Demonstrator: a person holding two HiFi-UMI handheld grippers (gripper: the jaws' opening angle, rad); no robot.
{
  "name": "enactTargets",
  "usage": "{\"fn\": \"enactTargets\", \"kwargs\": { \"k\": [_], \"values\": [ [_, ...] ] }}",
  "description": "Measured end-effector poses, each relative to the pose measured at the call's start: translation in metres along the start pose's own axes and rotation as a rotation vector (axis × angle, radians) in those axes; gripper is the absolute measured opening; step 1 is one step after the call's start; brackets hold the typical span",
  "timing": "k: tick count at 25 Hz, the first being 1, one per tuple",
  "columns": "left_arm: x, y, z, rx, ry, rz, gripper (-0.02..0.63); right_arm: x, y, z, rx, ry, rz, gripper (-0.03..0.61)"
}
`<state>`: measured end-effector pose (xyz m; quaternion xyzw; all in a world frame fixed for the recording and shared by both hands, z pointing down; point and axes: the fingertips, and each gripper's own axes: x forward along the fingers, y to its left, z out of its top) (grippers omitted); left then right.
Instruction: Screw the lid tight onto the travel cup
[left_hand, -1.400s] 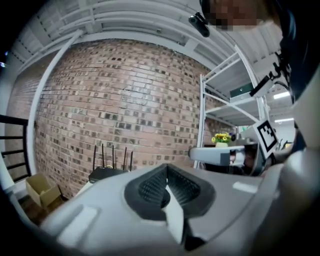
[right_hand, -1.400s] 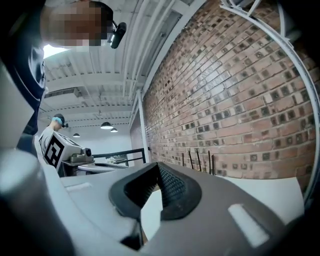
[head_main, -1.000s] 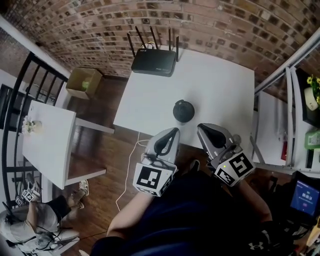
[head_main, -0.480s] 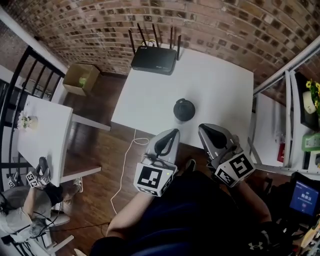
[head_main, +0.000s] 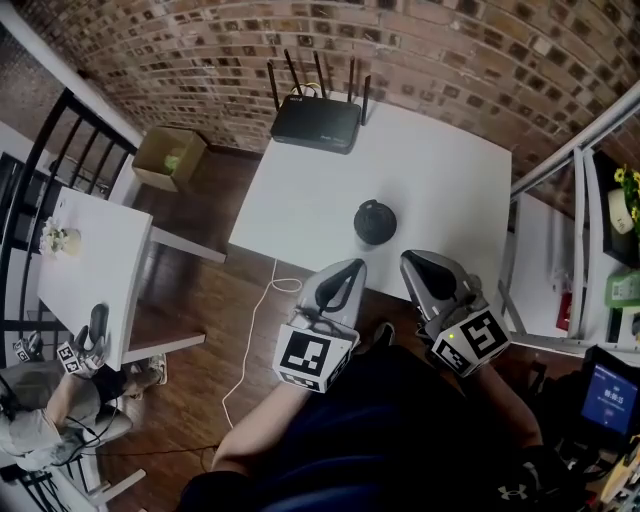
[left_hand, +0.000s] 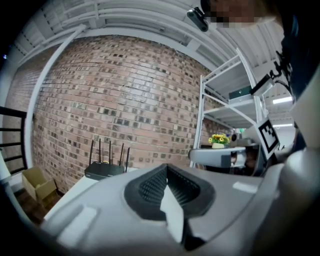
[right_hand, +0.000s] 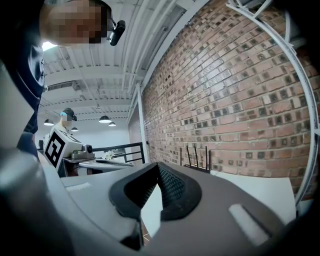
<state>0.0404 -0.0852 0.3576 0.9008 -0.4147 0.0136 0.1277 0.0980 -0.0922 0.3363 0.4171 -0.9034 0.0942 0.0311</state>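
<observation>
**Both grippers closed and empty, cup stands on the table**

In front of you is the brick wall (head_main: 300, 40), and the white table (head_main: 440, 190) stands with its far edge against it. To your left a second, smaller white table (head_main: 95, 270) stands apart from the first one. On your right there is a white metal shelf (head_main: 585, 230).

On the floor near the wall, beside the far left corner of the white table, sits an open cardboard box (head_main: 170, 160). A black router (head_main: 316, 122) with upright antennas lies at the far edge of the table, close to its left corner. A white cable (head_main: 255, 340) lies on the wooden floor under the near left corner.

You hold the left gripper (head_main: 350, 268) and the right gripper (head_main: 412, 260) side by side at the near edge of the table, and both point toward the wall. In each gripper view the two jaws are pressed together, with nothing between them.

The travel cup (head_main: 375, 222) stands on the table, close to the near edge and about midway along it. From above you see only its dark round top. It is near both gripper tips and a little past them, and neither one touches it.
</observation>
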Motion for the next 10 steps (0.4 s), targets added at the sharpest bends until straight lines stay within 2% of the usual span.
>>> {"fn": "enactTargets", "kwargs": {
  "k": [3, 6, 10],
  "values": [
    [0.000, 0.009, 0.007, -0.018, -0.020, 0.027, 0.006, 0.005, -0.001, -0.002, 0.001, 0.011, 0.012, 0.011],
    [-0.009, 0.039, 0.024, -0.054, -0.071, 0.106, 0.006, 0.004, 0.001, -0.006, 0.004, 0.031, 0.005, 0.011],
    [-0.035, 0.079, 0.043, -0.014, -0.099, 0.177, 0.005, 0.013, 0.016, -0.006, 0.003, 0.043, 0.005, 0.011]
  ]
}}
